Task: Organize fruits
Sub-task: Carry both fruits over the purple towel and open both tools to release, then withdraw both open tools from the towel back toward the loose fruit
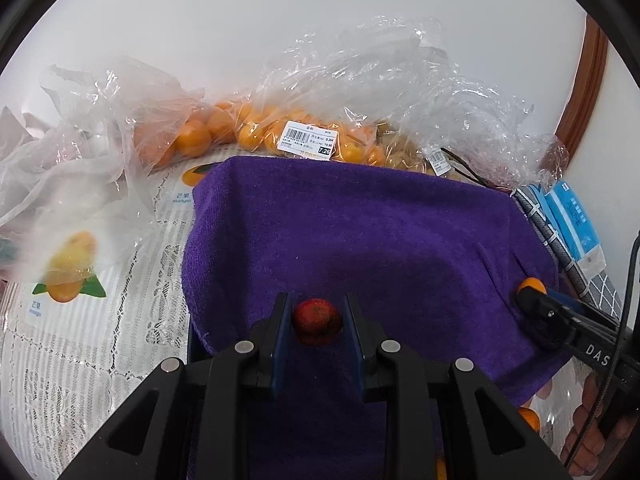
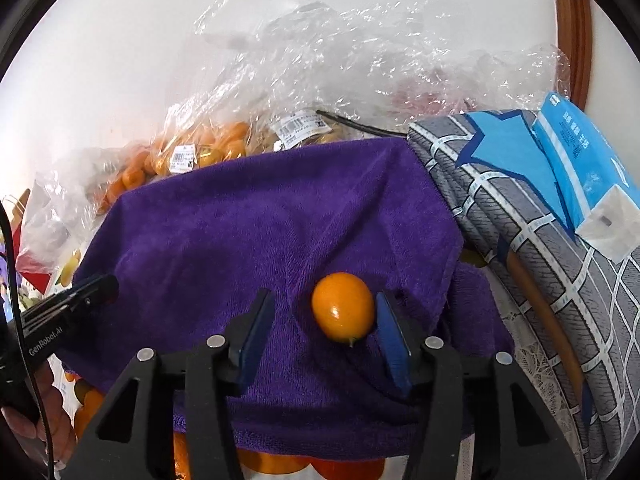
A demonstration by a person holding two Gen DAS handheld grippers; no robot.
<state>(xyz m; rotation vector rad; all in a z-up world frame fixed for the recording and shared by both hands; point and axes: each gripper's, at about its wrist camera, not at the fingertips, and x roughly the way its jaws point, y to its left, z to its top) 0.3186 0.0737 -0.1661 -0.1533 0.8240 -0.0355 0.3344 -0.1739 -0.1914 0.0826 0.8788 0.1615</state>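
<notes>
Two tongs (image 1: 317,322), two fruits (image 2: 343,306)

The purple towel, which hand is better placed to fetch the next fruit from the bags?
Right. Its tool stands open, the kumquat resting on the purple towel; the left tool is shut on a red fruit.

Behind the table you face a plain white wall (image 1: 280,8), evenly lit. A brown wooden frame (image 1: 588,80) curves up at your right edge.
</notes>
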